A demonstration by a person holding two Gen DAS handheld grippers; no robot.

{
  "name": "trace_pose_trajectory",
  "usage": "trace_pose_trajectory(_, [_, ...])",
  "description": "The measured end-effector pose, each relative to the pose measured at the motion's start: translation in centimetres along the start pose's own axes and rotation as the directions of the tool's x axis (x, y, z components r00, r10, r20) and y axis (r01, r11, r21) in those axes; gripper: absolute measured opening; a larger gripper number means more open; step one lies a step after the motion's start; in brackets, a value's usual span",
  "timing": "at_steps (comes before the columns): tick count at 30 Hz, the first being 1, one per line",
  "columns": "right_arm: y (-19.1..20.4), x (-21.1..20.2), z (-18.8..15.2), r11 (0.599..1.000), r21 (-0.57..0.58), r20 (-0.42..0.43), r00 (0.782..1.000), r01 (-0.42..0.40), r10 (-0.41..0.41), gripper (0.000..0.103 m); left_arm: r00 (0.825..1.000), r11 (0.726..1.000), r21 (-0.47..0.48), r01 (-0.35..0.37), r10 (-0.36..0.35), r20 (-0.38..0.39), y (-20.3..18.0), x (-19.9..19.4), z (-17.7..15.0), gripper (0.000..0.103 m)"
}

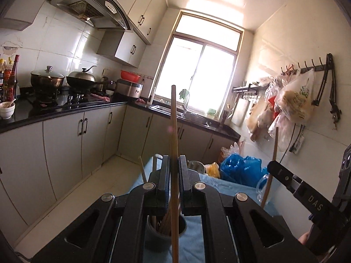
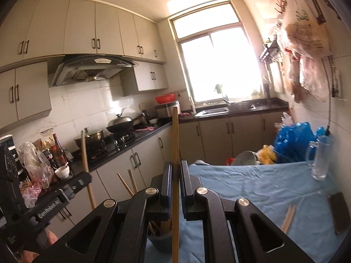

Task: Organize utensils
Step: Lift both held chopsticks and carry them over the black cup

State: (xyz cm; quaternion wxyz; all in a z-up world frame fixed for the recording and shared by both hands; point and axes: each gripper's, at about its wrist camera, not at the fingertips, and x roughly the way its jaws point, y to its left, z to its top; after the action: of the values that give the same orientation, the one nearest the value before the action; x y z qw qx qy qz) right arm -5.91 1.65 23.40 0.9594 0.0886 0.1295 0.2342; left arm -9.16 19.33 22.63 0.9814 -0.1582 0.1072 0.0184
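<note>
Wooden chopsticks stand clamped upright, one (image 1: 174, 131) in the left tool (image 1: 174, 171), another (image 2: 175, 144) in the right tool (image 2: 175, 175).

One wooden chopstick (image 1: 174, 135) is held upright between the left fingers (image 1: 164, 175); a second chopstick (image 2: 175, 144) is held upright in the right. A dark round holder (image 1: 166, 230) containing more chopsticks stands directly below. Two loose chopsticks (image 2: 288, 218) lie on the blue cloth.
</note>
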Motion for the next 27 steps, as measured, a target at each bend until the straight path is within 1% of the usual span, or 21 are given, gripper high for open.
trace_pose_trajectory(5, [0.3,3.2,0.8,0.999,0.015,0.043,0.999,-0.029,0.029,0.007,0.999,1.0,-0.016,-0.013,0.013,0.042,0.4,2.2,0.7,0.007])
trace_pose_trajectory(7, [-0.1,4.8,1.1,0.998,0.04,0.063,0.997,-0.042,0.039,0.007,0.998,0.999,-0.026,-0.021,0.022,0.055,0.7,3.3,0.8,0.007])
trace_pose_trajectory(12, [-1.2,8.7,0.9,0.99,0.117,0.065,0.996,-0.075,0.068,0.007,0.998,0.998,-0.046,-0.037,0.04,0.051,1.9,6.0,0.7,0.007])
trace_pose_trajectory(15, [-1.7,10.5,0.3,0.987,0.142,0.054,0.996,-0.076,0.069,0.007,0.998,0.998,-0.052,-0.042,0.044,0.036,2.5,7.5,0.2,0.007])
trace_pose_trajectory(20, [-2.4,12.0,-0.9,0.985,0.157,0.04,0.997,-0.069,0.063,0.008,0.997,0.998,-0.025,-0.057,0.058,0.04,2.4,8.6,-0.9,0.007])
trace_pose_trajectory(27, [-2.4,12.7,-2.1,0.989,0.135,0.02,0.999,-0.051,0.049,0.008,0.997,0.997,-0.016,-0.079,0.08,0.009,2.5,9.4,-2.2,0.007])
